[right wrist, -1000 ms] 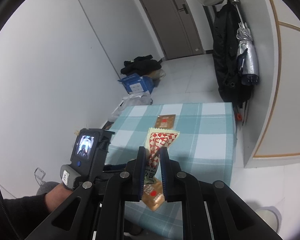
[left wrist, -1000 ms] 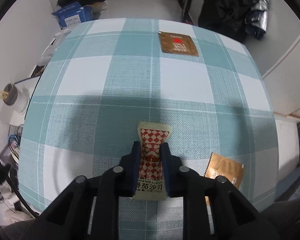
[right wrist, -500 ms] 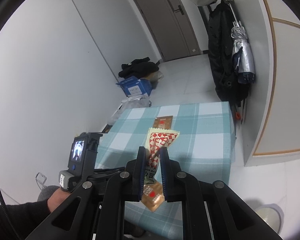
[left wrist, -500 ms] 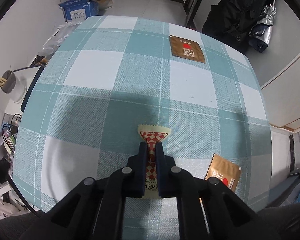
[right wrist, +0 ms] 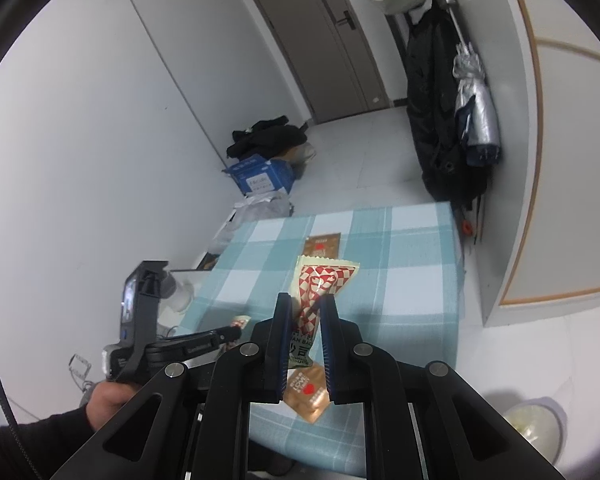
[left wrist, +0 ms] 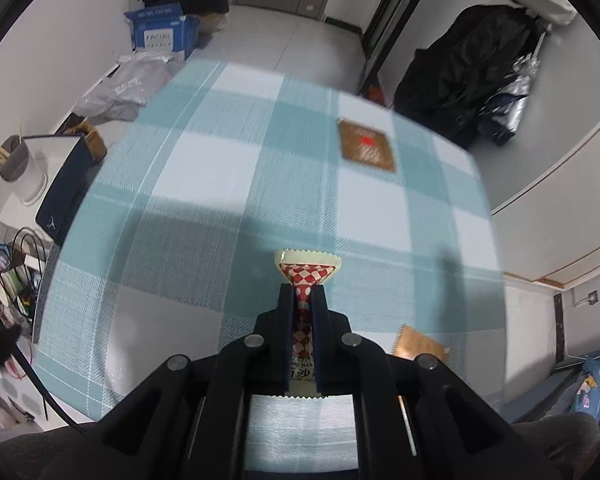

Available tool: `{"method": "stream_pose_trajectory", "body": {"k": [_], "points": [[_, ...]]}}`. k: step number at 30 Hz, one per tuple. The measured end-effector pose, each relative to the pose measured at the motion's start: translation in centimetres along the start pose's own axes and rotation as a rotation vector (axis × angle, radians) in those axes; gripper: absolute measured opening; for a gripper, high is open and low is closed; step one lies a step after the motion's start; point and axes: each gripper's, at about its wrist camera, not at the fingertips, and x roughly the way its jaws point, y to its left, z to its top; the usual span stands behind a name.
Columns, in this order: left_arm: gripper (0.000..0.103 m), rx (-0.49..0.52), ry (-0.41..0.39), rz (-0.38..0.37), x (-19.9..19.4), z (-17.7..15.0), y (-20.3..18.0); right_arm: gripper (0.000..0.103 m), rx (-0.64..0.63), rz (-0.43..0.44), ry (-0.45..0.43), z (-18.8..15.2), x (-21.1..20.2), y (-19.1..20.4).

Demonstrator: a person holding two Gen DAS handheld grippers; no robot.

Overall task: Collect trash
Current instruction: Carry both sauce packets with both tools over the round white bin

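Landmark: the teal-and-white checked tablecloth (left wrist: 204, 208), seen from above in the left wrist view and from its near end in the right wrist view.
Left gripper (left wrist: 304, 300): clenched on a red-and-white checkered sachet (left wrist: 306, 270), held over the near part of the cloth; Chinese characters showed near its lower edge, partly hidden by the fingers.
Right gripper (right wrist: 306, 308): grasping a second checkered sachet (right wrist: 320, 284) above the cloth's near edge; printing at its lower end was too cut off to read.
Brown sachet, near (right wrist: 306, 394): on the cloth's near right corner, printed "LOVE" with a red heart; only its serrated edge showed in the left view.
Brown sachet, far (left wrist: 366, 148): on the cloth's far right part, red mark, blurred.
Blue carton (left wrist: 162, 34): on the floor beyond the cloth's far left corner, marked "FACIAL".
Right view only: the person's left hand (right wrist: 108, 398) around the left gripper's handle, and a grey door (right wrist: 320, 36) far beyond the cloth.
Left view only: a white cup of sticks (left wrist: 18, 168) left of the cloth.
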Motion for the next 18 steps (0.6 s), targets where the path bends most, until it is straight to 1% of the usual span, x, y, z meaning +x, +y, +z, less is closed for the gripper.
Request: {"method": "stream_pose_trajectory", "body": {"k": [5,8,12,18], "points": [[0.004,0.033,-0.084,-0.072,-3.5,0.9,-1.8,0.013,-0.035,-0.030,-0.031,1.0,-2.3,1.3],[0.004,0.065,-0.134,-0.120,-6.1,1.5,-3.2,0.013,-0.048,-0.044,-0.065,1.8,-4.2,1.9],[0.004,0.097,-0.183,-0.181,-8.7,1.9,-4.9,0.013,-0.074,-0.069,-0.118,2.6,-7.2,2.7],[0.004,0.136,-0.231,-0.253,-11.3,1.8,-6.7,0.013,-0.086,-0.102,-0.161,2.9,-10.3,3.2]]}}
